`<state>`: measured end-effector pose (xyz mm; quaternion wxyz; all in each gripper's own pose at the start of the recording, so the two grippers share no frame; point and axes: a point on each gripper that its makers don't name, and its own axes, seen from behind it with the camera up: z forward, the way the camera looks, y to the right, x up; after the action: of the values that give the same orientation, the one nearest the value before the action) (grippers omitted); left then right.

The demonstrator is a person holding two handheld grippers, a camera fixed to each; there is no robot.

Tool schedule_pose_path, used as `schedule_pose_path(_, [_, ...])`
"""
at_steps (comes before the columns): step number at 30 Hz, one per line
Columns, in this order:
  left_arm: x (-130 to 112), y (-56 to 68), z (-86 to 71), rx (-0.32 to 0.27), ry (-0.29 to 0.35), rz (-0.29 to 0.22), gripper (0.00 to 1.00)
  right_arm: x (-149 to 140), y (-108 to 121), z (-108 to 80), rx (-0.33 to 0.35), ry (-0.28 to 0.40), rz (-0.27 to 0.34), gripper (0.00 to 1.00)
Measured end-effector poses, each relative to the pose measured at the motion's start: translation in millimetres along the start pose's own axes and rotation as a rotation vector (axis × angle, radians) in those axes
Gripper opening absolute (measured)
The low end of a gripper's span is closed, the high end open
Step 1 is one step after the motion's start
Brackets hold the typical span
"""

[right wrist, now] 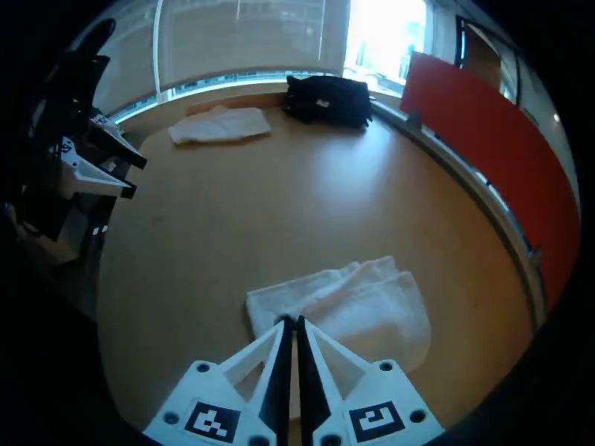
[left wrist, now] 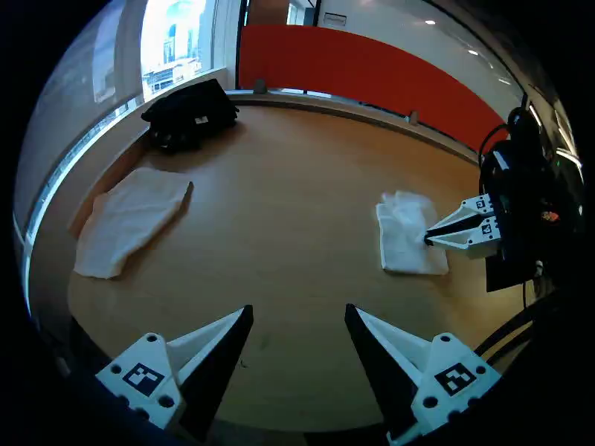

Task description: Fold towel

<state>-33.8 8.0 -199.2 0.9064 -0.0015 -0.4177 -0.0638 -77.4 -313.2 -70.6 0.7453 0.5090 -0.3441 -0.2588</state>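
Note:
A small white towel (left wrist: 405, 236) (right wrist: 357, 305) lies folded and a little rumpled on the wooden table (left wrist: 297, 193) (right wrist: 245, 201). My right gripper (right wrist: 293, 321) has its fingers closed together on the towel's near edge. From the left gripper view, the right gripper (left wrist: 428, 238) comes in from the right, its tips pinched at that edge. My left gripper (left wrist: 297, 308) hovers open over bare wood, well away from the towel, with nothing between its fingers. In the right gripper view the left gripper (right wrist: 137, 176) is at the far left, open.
A second white towel (left wrist: 130, 219) (right wrist: 219, 125) lies flat near the window side. A black bag (left wrist: 190, 111) (right wrist: 331, 100) rests at the table's far corner. A red panel (left wrist: 372, 74) (right wrist: 491, 156) runs along the back edge.

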Motion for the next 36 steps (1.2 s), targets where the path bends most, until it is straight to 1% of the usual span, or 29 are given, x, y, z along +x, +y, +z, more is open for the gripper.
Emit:
schedule_pose_path(2, [-1.6,-0.5,-0.1,0.002,-0.001,-0.009,0.92,-4.4,-4.1,8.1,0.014,-0.014,0.008,0.04])
schedule_pose_path(5, [-2.5,-0.7,0.2,0.003,-0.001,-0.019,0.92,-9.1,-6.9,14.5,0.024,-0.026,0.016,0.05])
schedule_pose_path(8, [-2.6,-0.5,0.9,0.003,-0.001,-0.021,0.92,-10.4,-7.2,15.8,0.027,-0.028,0.023,0.08])
schedule_pose_path(10, [-2.5,-0.2,1.7,0.002,-0.002,-0.018,0.92,-10.3,-6.4,14.9,0.026,-0.026,0.029,0.13])
schedule_pose_path(14, [-1.2,0.2,3.0,0.002,-0.003,-0.011,0.92,-9.1,-3.5,11.8,0.021,-0.019,0.045,0.31])
schedule_pose_path(18, [0.7,0.6,4.1,0.001,-0.003,-0.006,0.92,-7.4,-0.6,6.6,0.011,-0.004,0.067,0.63])
schedule_pose_path(19, [0.9,0.8,4.4,0.001,-0.003,-0.005,0.91,-7.2,-0.1,5.3,0.009,0.000,0.073,0.67])
schedule_pose_path(21, [1.4,1.3,4.9,0.000,-0.003,-0.005,0.92,-7.4,1.0,2.7,0.002,0.007,0.086,0.69])
schedule_pose_path(26, [2.9,3.4,6.0,-0.003,-0.002,-0.001,0.92,-12.2,4.9,-2.6,-0.020,0.013,0.114,0.69])
schedule_pose_path(36, [5.1,8.5,8.9,-0.011,-0.003,0.012,0.92,-38.4,3.0,-15.2,-0.059,-0.003,0.160,0.69])
